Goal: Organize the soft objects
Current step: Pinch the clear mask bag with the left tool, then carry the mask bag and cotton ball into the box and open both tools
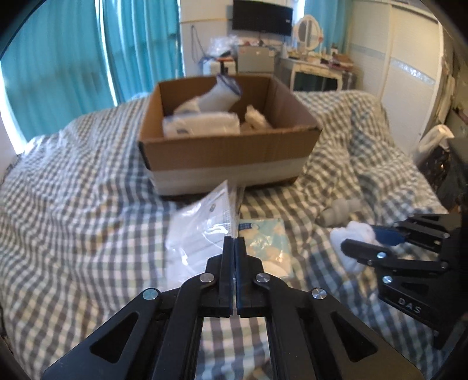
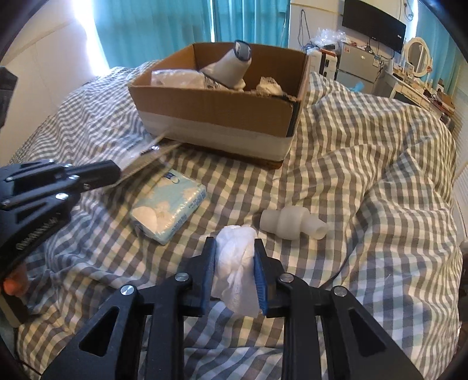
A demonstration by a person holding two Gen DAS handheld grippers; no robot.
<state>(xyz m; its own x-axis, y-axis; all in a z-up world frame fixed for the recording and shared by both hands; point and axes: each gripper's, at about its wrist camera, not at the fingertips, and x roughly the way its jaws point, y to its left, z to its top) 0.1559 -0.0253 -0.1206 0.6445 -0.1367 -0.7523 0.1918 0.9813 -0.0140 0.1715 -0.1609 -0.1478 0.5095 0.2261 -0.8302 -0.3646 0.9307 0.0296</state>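
A cardboard box (image 1: 231, 152) stands on the checked bed and holds several white soft packs; it also shows in the right wrist view (image 2: 216, 114). My left gripper (image 1: 235, 242) is shut on the edge of a clear plastic bag (image 1: 199, 231), lifted in front of the box; the bag also shows in the right wrist view (image 2: 146, 159). My right gripper (image 2: 235, 244) is shut on a crumpled white cloth (image 2: 237, 263), just above the bed. A light blue tissue pack (image 2: 168, 210) lies between the grippers. A white plastic bottle (image 2: 292, 222) lies right of the cloth.
The bed carries a rumpled grey-and-white checked cover (image 2: 380, 181) with high folds at the right. Teal curtains (image 1: 58, 67) hang behind. A dresser with a mirror (image 1: 307, 32) and a wall screen (image 1: 261, 14) stand beyond the bed.
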